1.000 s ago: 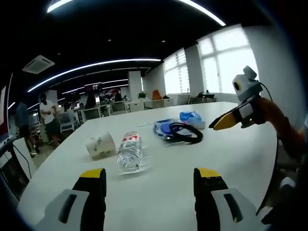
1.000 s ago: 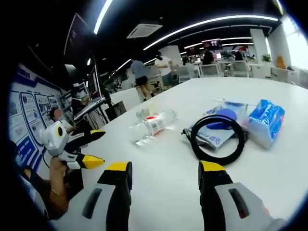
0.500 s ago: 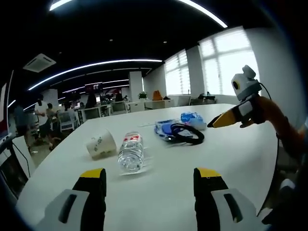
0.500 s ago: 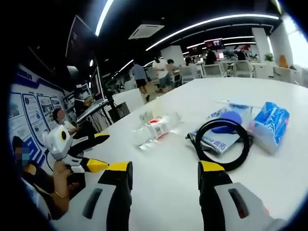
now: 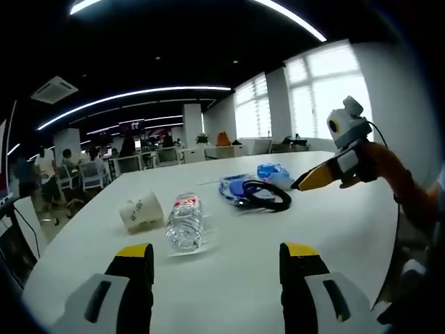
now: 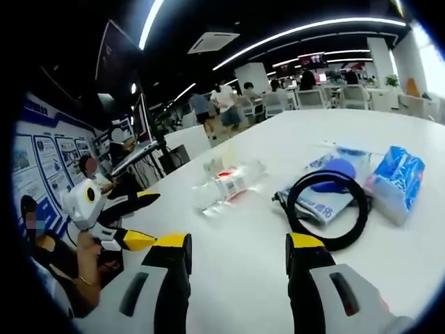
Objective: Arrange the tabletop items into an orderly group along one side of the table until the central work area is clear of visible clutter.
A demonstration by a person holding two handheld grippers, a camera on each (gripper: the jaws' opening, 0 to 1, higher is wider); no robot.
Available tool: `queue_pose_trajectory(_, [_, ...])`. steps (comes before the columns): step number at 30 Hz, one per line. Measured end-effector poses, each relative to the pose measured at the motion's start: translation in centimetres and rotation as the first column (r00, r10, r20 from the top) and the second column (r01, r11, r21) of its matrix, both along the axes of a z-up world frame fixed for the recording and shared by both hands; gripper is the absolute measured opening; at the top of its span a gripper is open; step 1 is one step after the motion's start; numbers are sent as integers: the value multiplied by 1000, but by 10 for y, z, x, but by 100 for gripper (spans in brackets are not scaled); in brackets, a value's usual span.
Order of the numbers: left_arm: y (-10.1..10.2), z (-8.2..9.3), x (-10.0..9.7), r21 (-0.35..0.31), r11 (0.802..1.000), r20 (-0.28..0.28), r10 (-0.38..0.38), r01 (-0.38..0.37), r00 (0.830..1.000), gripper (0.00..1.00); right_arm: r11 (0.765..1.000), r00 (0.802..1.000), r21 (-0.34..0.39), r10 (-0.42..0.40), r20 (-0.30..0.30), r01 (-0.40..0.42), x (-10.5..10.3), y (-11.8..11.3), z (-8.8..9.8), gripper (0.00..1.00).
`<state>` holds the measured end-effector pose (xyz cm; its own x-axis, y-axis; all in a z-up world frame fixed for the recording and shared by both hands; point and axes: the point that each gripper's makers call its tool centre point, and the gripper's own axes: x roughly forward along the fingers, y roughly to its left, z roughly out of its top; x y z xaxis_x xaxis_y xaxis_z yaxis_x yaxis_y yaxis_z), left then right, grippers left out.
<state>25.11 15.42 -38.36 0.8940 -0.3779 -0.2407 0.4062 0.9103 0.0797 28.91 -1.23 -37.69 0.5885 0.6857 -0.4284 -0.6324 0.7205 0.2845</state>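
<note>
The right gripper (image 6: 238, 254) is hanging open over the white table (image 6: 243, 223). A bottle (image 6: 226, 185) is lying near a black ring (image 6: 329, 209) and a blue pack (image 6: 398, 182).

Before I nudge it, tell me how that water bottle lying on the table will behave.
The water bottle lies on its side, so it will probably roll. It looks clear plastic and nearly empty, so likely light and easily dented. Its smooth wall may slip.

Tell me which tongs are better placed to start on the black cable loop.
Right, probably: the right tongs open straight at the black cable loop, while the left tongs face the water bottle.
</note>
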Motion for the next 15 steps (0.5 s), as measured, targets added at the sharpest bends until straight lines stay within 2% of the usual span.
queue_pose_trajectory(15, [0, 3, 7, 23, 1000, 16, 8, -8, 1000, 73, 1000, 1000, -5, 23, -12, -23, 5, 7, -2, 52])
